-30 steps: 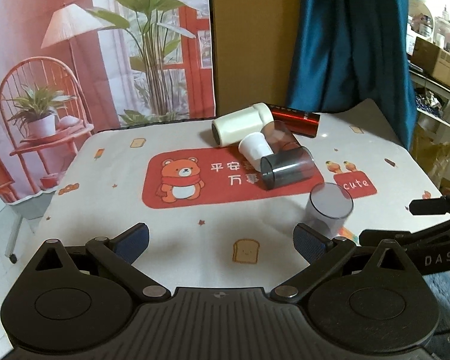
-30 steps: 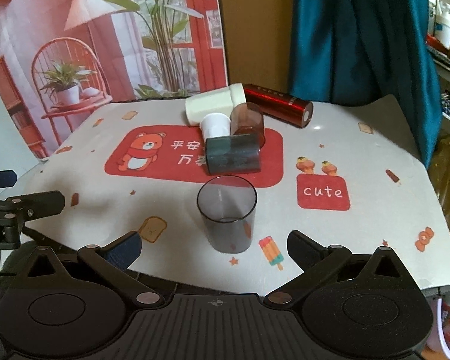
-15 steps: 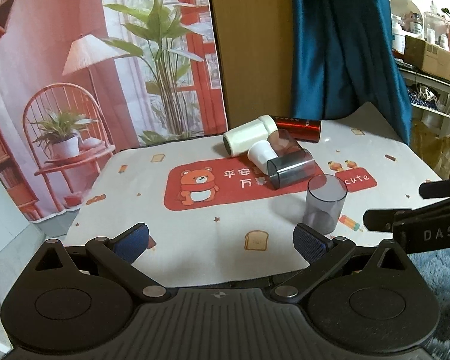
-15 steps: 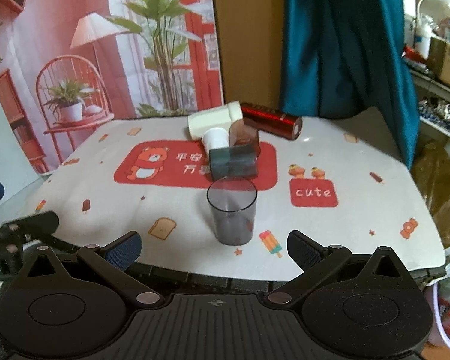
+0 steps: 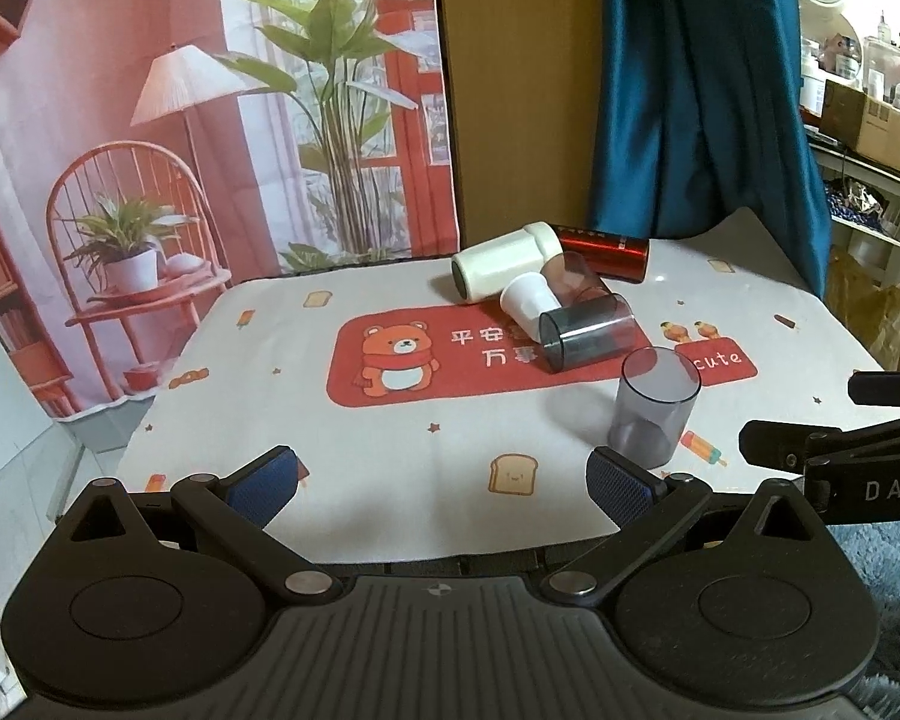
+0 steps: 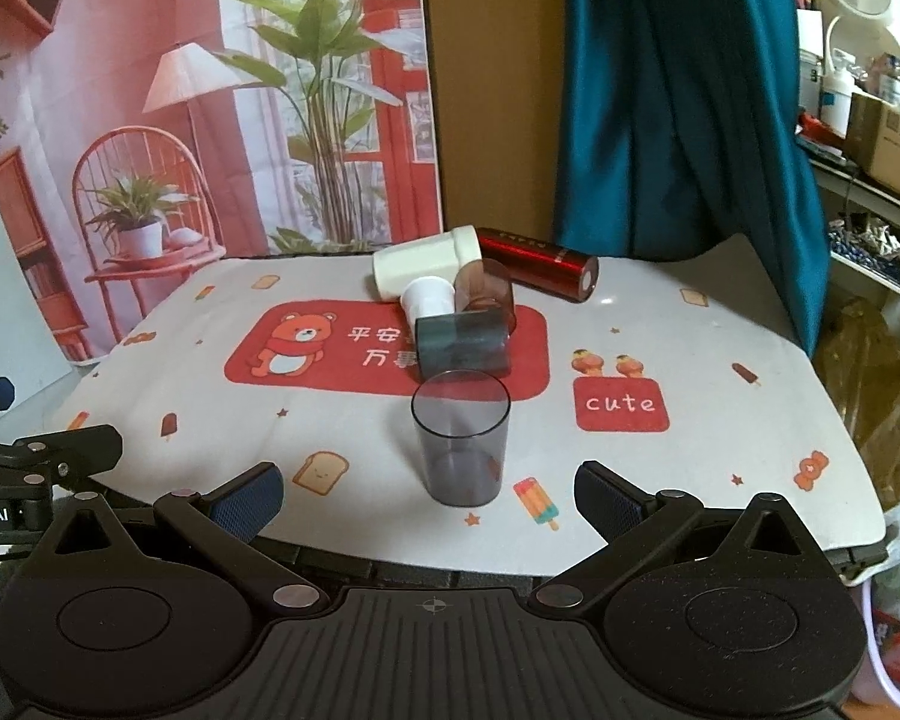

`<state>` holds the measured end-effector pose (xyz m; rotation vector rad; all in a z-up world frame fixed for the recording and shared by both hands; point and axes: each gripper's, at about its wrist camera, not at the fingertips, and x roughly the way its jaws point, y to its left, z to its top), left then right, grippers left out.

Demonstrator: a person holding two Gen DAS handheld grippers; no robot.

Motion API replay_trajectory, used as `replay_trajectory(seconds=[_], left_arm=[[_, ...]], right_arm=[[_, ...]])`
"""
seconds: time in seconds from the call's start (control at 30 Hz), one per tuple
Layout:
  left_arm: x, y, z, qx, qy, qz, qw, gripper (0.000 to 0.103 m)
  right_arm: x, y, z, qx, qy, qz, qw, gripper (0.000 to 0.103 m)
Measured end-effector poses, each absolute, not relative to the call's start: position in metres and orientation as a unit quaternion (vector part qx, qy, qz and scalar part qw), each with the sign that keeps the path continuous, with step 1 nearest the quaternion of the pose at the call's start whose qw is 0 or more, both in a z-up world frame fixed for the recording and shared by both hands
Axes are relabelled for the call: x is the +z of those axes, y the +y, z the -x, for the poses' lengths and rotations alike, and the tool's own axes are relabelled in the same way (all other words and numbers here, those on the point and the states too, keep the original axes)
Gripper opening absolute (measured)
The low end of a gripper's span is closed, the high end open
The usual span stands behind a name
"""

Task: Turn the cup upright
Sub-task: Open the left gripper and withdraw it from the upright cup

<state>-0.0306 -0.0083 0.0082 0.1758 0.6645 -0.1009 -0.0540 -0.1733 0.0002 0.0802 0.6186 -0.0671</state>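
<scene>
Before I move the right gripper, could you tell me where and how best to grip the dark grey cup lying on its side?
Grip the dark grey cup across its curved wall at mid-length, coming from above. It lies sideways behind the upright grey cup, which blocks a low frontal approach.

Smoky clear plastic cup on matt printed tablecloth.

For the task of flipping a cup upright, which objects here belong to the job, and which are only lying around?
Belong to the job:
upright grey cup
grey cup on its side
brown cup on its side
small white cup on its side

Only lying around:
cream bottle
red bottle
printed tablecloth
</scene>
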Motion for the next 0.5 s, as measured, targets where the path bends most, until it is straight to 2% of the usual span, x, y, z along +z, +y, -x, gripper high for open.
replay_trajectory(seconds=[0.5], left_arm=[[0.0077, -0.0082, 0.0289, -0.05, 0.33, -0.082, 0.939, 0.103]], right_arm=[[0.0002, -0.1718, 0.0537, -0.032, 0.304, -0.038, 0.951, 0.103]])
